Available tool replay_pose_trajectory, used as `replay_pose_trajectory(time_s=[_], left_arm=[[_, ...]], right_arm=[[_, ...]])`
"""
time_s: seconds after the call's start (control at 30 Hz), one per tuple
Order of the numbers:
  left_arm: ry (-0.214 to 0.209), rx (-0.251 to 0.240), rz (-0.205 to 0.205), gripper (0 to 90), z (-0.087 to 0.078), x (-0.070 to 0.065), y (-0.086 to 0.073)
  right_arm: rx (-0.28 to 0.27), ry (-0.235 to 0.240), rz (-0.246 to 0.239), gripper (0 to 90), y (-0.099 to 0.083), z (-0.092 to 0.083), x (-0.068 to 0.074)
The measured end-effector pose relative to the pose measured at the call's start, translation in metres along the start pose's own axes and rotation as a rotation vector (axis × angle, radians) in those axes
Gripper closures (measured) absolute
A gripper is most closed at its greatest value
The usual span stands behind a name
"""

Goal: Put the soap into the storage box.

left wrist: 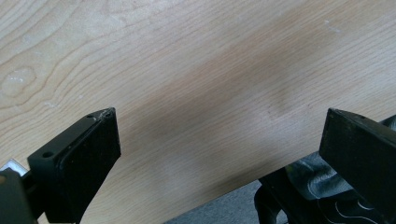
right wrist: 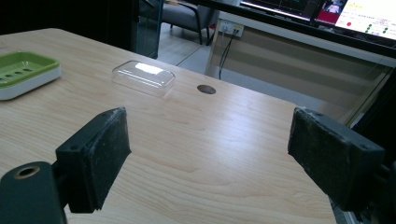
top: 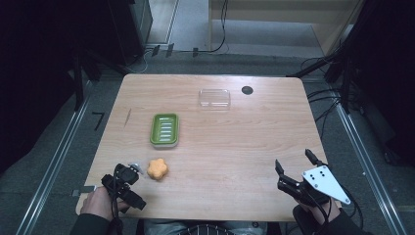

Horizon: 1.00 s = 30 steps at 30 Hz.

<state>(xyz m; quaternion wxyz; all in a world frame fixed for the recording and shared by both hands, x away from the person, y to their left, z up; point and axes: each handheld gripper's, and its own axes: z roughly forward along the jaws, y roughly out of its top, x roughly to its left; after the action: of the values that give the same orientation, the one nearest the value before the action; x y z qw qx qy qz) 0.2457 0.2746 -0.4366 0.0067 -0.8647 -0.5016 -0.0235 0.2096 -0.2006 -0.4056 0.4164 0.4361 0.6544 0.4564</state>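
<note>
- The orange flower-shaped soap (top: 157, 169) lies on the table (top: 235, 147), on the near side of the green soap dish (top: 164, 129) and a little apart from it, not touching.
- The left gripper (top: 134, 172) sits just beside the soap, on the side away from the dish's right edge; its jaws are spread and hold nothing. In the left gripper view they frame bare wood.
- The right gripper (top: 293, 164) hovers well apart from the dish, toward the table's near right corner, jaws spread wide and empty.
- The clear lid (top: 214, 98) rests beyond the dish, toward the far edge, near a dark round hole (top: 247, 90).
- Judged from its look, the soap is small, light and stiff, with a smooth surface that may slip under the pads.
- The lobed outline suggests gripping across two opposite notches, low on its sides, with moderate squeeze so it neither skids nor dents.
- The ribbed tray of the dish seems the likely place for it; the dish is light and could slide if nudged.
</note>
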Motion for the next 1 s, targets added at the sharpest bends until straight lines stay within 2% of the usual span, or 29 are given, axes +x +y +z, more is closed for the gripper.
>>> replay_pose_trajectory(time_s=[0.37, 0.5, 0.63, 0.77, 0.9, 1.0], left_arm=[[0.002, -0.001, 0.007, 0.0, 0.0, 0.0, 0.001], [-0.001, -0.003, 0.002, 0.0, 0.0, 0.0, -0.001], [-0.009, 0.0, 0.008, 0.0, -0.001, 0.0, 0.001], [-0.004, -0.018, 0.016, 0.0, -0.002, -0.003, 0.006], [-0.008, -0.039, 0.003, 0.0, -0.005, -0.001, 0.011], [-0.014, -0.044, -0.001, 0.0, -0.006, 0.001, 0.014]], right_arm=[[0.0, -0.005, 0.009, 13.4, 0.0, 0.0, -0.001], [0.001, 0.002, -0.012, 13.5, 0.001, 0.0, 0.002], [0.003, 0.005, -0.01, 13.4, 0.001, 0.001, 0.002], [0.0, 0.001, -0.008, 13.4, 0.0, 0.0, 0.001], [0.001, 0.005, -0.005, 13.4, 0.001, 0.002, 0.002], [0.006, 0.011, -0.024, 13.4, 0.001, 0.003, 0.003]])
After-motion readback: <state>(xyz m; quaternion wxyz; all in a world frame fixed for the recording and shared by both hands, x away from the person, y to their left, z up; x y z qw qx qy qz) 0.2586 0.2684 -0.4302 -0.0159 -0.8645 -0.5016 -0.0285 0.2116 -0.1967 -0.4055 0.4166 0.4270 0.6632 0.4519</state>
